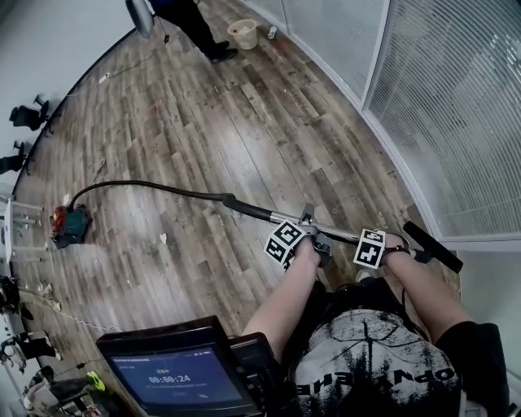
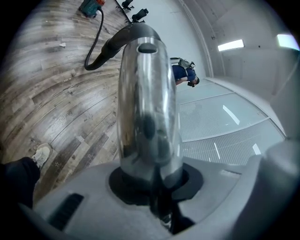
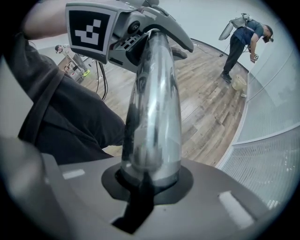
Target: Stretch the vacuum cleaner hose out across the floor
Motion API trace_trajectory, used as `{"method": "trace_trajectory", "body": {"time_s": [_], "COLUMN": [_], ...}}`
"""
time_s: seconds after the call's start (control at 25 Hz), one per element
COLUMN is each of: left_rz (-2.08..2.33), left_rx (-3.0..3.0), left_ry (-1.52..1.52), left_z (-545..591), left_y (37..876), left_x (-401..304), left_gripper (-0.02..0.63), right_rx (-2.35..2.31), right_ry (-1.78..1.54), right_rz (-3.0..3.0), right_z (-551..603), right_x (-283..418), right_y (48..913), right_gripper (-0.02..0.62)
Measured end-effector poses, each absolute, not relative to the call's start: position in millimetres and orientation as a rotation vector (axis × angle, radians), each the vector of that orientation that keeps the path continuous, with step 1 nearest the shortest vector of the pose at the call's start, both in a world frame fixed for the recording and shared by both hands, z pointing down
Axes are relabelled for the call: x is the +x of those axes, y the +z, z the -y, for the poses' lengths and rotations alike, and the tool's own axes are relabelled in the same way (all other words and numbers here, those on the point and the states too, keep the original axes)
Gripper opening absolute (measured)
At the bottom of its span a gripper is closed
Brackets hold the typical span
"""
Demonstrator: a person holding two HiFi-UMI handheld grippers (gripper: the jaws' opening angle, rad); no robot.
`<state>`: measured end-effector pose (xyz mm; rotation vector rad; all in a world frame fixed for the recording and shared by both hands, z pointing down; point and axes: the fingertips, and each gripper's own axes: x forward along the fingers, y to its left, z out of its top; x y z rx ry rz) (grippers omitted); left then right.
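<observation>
The vacuum cleaner [image 1: 69, 224] sits on the wooden floor at the left. Its black hose [image 1: 155, 187] arcs right and joins a chrome wand [image 1: 277, 216] that ends in a black nozzle [image 1: 431, 247]. My left gripper [image 1: 305, 244] is shut on the wand, and my right gripper [image 1: 383, 248] is shut on it nearer the nozzle. In the left gripper view the wand [image 2: 147, 103] rises from the closed left gripper [image 2: 152, 187] toward the hose [image 2: 96, 44] and vacuum cleaner [image 2: 90, 7]. In the right gripper view the wand [image 3: 152, 108] runs from the right gripper [image 3: 147, 180] up to the left gripper's marker cube [image 3: 91, 28].
A glass wall with blinds [image 1: 440, 122] curves along the right. A person [image 1: 195, 24] stands far off beside a pale bucket [image 1: 243, 32]. Tripods and gear [image 1: 24, 118] line the left wall. A screen [image 1: 183, 375] hangs at my chest. My shoe [image 2: 41, 154] is on the floor.
</observation>
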<state>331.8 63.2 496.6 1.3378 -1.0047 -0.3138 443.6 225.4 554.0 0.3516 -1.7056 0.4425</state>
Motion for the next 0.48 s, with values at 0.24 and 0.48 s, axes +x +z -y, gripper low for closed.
{"method": "trace_trajectory", "body": {"time_s": [0.24,0.48], "left_rz": [1.029,0.934], "left_rx": [1.357,1.443], "left_ry": [-0.372,-0.365], "left_z": [-98.5,-105.7], "left_y": [501.6,501.8], "left_x": [368.8,401.3], "left_gripper": [0.063,0.089], "right_rx": [0.315,0.261], "right_ry": [0.421,0.418], "right_rz": [1.719,1.737], "right_z": [-257.6,-258.0], "right_x": [486.5,514.4], "right_y": [562.8,570.9], "right_gripper": [0.055,0.054]}}
